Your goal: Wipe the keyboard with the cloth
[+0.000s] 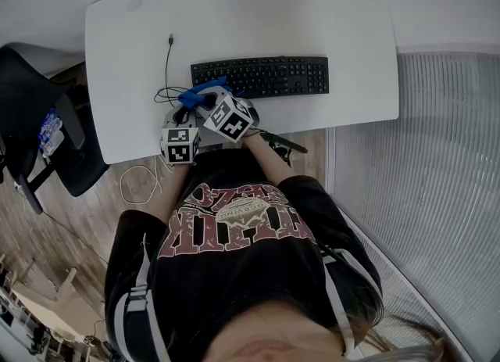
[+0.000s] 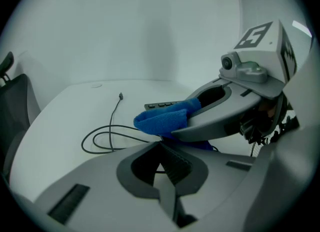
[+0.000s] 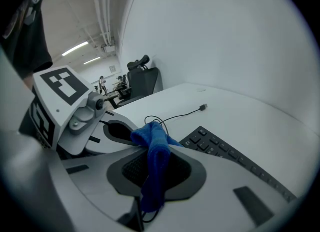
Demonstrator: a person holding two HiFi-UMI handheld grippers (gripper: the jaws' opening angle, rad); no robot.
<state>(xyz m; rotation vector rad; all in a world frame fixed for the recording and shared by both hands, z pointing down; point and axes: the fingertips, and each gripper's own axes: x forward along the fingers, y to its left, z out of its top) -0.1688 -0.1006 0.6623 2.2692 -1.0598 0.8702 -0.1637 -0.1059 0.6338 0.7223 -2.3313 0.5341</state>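
**Fingers [image 3: 220, 186] of right gripper [image 3: 156, 158] clenching the cloth, wipe not yet begun**

Blue cloth [image 3: 152, 141] is sitting pinched between the right fingers. A bunched fold is sticking out past the tips and a tail is hanging down behind them. It is hovering just off the left end of the keyboard [image 1: 262, 76], apparently not touching any keys. Keyboard is lying flat on the desk [image 1: 312, 16], long side facing the person.

Left gripper [image 2: 164, 156] is waiting right beside the right one, its fingers pressed together on nothing. A loose cable [image 1: 166, 71] is looping on the desk just left of the cloth. A dark chair [image 1: 39, 126] is standing well off to the left.

Judging the step in hand as bringing the cloth down onto the first keys. Doing it well likely means:
- Lowering until the soft fold, not the hard fingertips, is pressing on the key tops.
- Starting at the left end and sweeping along the rows toward the right.
- Going light, so the keyboard is not sliding on the desk.
- Using the free left gripper to steady the near-left corner of the keyboard.
- Staying clenched firmly, since only a small bunch is showing and drag across the keys could be pulling it loose.
- Steering clear of the cable loop to avoid snagging it.
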